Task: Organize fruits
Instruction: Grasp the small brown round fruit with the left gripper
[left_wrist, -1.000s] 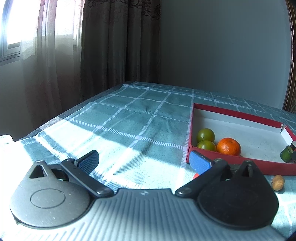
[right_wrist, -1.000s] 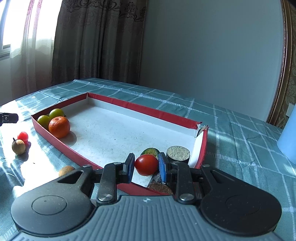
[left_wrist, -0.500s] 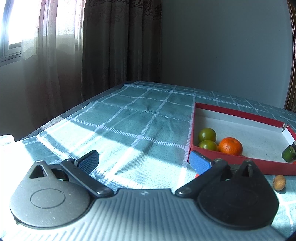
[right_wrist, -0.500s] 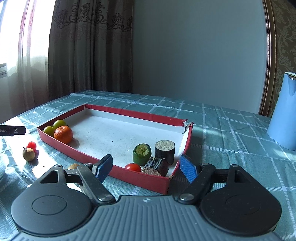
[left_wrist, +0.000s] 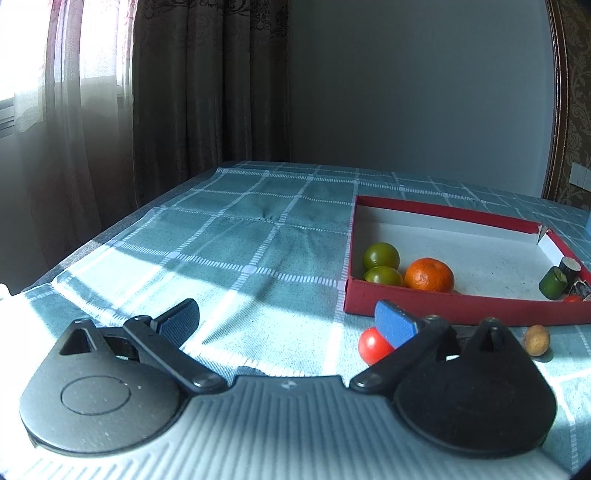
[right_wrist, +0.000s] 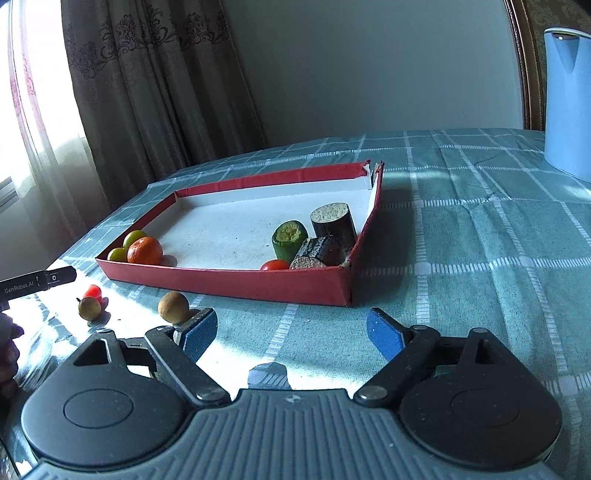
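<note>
This looks like a room in a home. A table under a teal checked tablecloth (left_wrist: 258, 236) stands near a window (left_wrist: 22, 74) hung with sheer and heavy brown patterned curtains (right_wrist: 147, 92). Far right, a blue kettle (right_wrist: 567, 99) sits on the cloth, before patterned wallpaper (left_wrist: 578, 92) and dark wooden trim (left_wrist: 556, 110).

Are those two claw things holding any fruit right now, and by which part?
Nothing is held. The left gripper and the right gripper both stand open, with only tablecloth between their blue pads.
</note>
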